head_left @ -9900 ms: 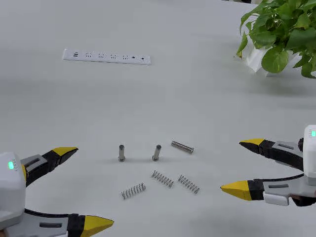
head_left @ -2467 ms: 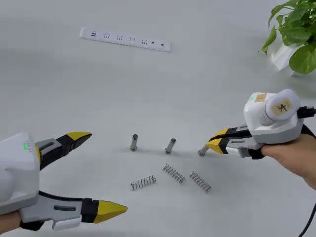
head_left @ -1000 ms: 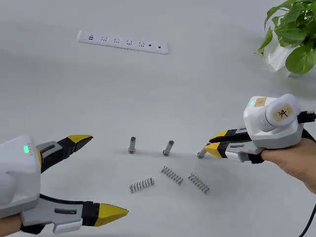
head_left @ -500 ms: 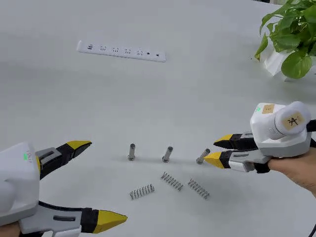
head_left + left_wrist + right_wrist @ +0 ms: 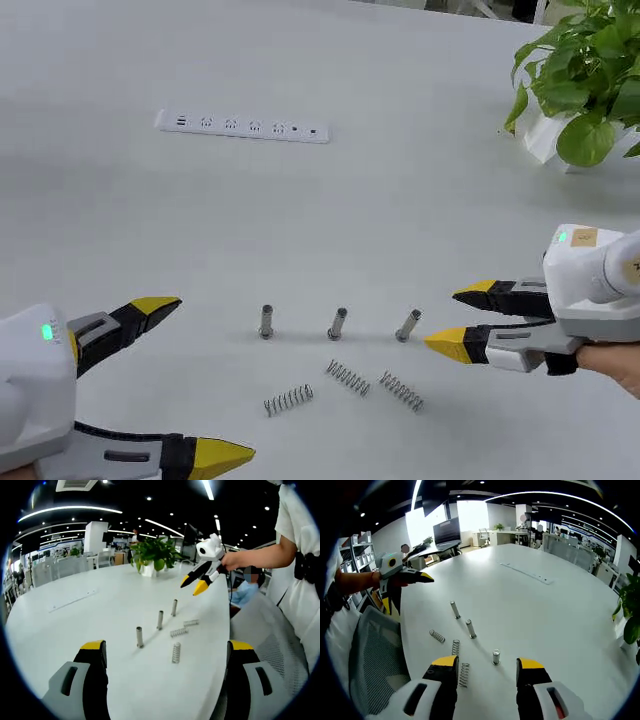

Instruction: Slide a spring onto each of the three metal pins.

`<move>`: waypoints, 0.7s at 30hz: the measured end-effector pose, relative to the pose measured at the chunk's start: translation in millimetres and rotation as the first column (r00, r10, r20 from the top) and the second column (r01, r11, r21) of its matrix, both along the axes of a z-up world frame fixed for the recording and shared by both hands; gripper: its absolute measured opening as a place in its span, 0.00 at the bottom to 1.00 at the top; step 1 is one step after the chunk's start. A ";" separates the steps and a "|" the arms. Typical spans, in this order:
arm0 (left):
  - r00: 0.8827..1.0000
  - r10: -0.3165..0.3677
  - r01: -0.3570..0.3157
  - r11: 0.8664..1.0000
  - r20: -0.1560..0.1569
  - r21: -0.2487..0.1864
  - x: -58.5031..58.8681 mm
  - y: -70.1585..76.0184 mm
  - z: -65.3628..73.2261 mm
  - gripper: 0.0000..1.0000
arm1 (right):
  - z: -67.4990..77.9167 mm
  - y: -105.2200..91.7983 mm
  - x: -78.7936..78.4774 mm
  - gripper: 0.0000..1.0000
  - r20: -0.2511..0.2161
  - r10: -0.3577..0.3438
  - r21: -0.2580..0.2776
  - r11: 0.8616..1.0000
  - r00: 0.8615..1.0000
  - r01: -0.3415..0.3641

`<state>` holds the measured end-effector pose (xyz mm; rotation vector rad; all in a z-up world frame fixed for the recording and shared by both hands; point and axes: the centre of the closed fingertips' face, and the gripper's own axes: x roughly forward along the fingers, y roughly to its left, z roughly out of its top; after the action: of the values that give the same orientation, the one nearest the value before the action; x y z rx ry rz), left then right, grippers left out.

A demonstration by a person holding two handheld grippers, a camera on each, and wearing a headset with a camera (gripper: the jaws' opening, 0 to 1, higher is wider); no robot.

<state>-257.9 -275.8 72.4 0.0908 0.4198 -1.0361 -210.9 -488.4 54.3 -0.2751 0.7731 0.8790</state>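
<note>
Pins first: three short grey metal pins (image 5: 338,323) stand upright in row on white bench (image 5: 400,200), all bare. Three small coiled wire springs (image 5: 347,377) lie loose just nearer person than pins. Spread and empty: right gripper (image 5: 442,318) just right of pins, left gripper (image 5: 214,378) well left of pins. Likely step: pick spring. Pinch lightly near one end, avoid crushing coils, tip axis vertical, centre over pin top, lower straight.

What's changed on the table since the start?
The right pin, lying flat at first, now stands upright; the right gripper set it up, let go and drew back, open. The other two pins, the three springs and the open left gripper stayed put.
</note>
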 end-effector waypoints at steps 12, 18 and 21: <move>1.000 -0.002 0.002 1.000 0.018 0.020 -1.8 1.8 5.7 0.99 | 10.3 -18.2 -19.9 0.54 0.035 -0.021 0.046 0.999 0.999 0.020; 1.000 -0.001 0.001 1.000 0.020 0.028 -3.6 2.0 6.3 0.99 | 16.8 -20.0 -32.0 0.61 0.042 -0.027 0.087 0.996 0.999 0.023; 1.000 0.000 -0.001 0.999 0.021 0.032 -4.4 2.7 6.5 0.99 | 18.3 -21.9 -38.1 0.64 0.050 -0.027 0.097 0.995 0.998 0.022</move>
<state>-262.3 -273.1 78.9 0.1303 0.4170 -1.0276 -248.9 -510.3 72.6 -0.2015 0.6824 0.8803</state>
